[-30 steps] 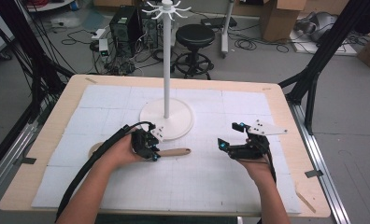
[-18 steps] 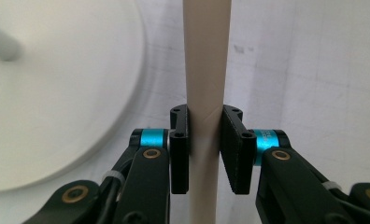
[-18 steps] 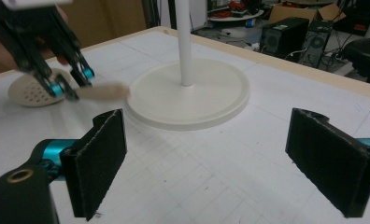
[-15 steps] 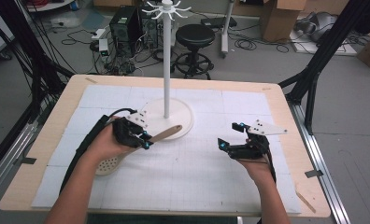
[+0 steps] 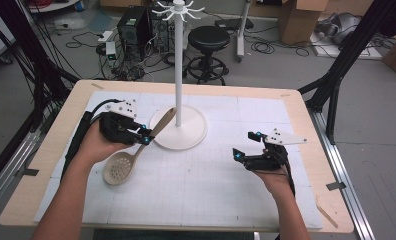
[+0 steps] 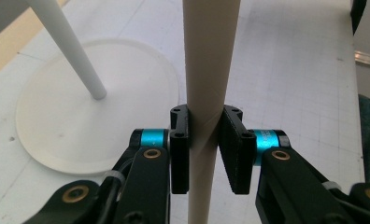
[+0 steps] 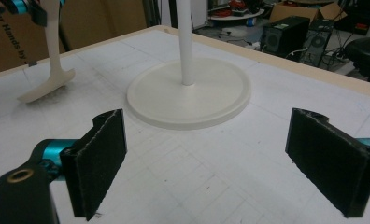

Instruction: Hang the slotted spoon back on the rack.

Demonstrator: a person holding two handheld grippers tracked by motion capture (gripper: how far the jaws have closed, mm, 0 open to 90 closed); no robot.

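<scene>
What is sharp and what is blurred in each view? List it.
High view: evenly lit, sharp overall. Left gripper view: tongs crisp on the beige slotted plastic spoon, its near handle softer. Right gripper view: open tongs slightly soft, round white stand base clear.

1. You are working in a lab or workshop: your tabletop (image 5: 296, 107) is a wooden board under a white gridded mat, set in a black metal frame (image 5: 346, 55).
2. On the grey floor behind it sit computer towers (image 5: 133, 25), loose cables (image 5: 81, 42) and a black stool (image 5: 208, 40).
3. Cardboard boxes (image 5: 298, 15) stand at the back.
</scene>
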